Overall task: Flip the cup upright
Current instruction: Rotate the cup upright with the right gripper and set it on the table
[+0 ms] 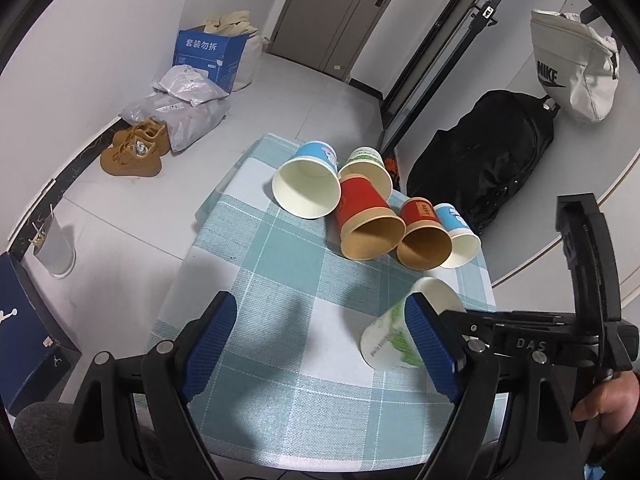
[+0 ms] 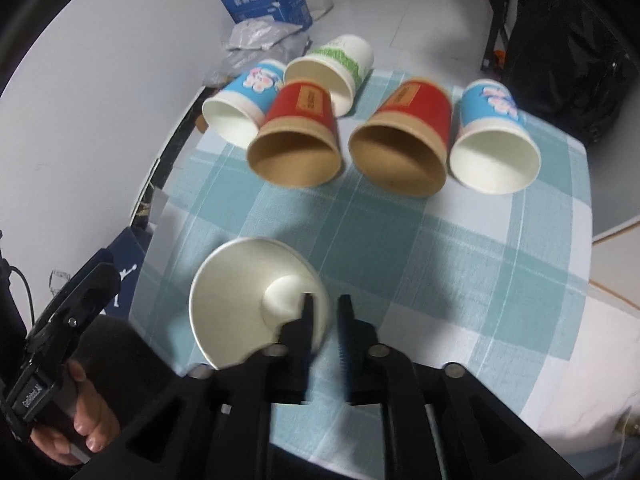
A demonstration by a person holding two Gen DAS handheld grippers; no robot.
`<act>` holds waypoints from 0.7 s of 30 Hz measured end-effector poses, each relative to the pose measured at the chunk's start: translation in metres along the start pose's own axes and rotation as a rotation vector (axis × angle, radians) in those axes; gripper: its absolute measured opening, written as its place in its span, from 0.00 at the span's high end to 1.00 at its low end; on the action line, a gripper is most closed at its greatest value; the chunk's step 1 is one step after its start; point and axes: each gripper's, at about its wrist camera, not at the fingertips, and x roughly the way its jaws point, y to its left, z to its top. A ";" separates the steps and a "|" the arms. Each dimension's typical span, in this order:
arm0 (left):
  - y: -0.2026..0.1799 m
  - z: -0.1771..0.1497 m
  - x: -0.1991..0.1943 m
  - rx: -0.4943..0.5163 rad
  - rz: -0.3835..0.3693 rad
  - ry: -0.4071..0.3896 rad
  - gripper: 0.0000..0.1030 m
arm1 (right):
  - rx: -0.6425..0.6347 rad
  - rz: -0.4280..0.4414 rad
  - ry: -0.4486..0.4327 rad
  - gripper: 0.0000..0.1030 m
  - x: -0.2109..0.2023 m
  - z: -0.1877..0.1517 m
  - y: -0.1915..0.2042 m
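Right gripper jaws clenched on rim of tilted white-and-green cup, left gripper jaws released above checked bench, five cups lying beyond

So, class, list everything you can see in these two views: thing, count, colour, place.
Red cups: 2, red with brown insides, on their sides, far row.
Blue cups: 2, blue with white insides, on their sides, at the row's ends.
Far white-and-green cup: 1, on its side behind the row.
Near white-and-green cup: 1, in the right gripper.
Tablecloth: 1, teal-and-white check.
Shoes: a pair, tan, on the floor.
Carton: 1, blue, on the floor.
Backpack: 1, black.
Nike bag: 1, white.
Left gripper: open, empty.
Right gripper: closed on the near cup's wall.
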 end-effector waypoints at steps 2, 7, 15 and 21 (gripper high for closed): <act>-0.002 0.000 0.000 0.009 0.007 -0.007 0.20 | 0.001 -0.003 -0.045 0.60 -0.006 -0.004 -0.002; -0.008 0.000 -0.003 0.044 0.033 -0.041 0.20 | 0.055 0.027 -0.162 0.47 -0.023 -0.021 -0.010; -0.020 -0.005 -0.013 0.123 0.076 -0.104 0.20 | 0.160 0.064 -0.430 0.35 -0.061 -0.072 -0.022; -0.029 -0.009 -0.022 0.160 0.096 -0.141 0.20 | 0.172 0.046 -0.585 0.30 -0.080 -0.105 -0.019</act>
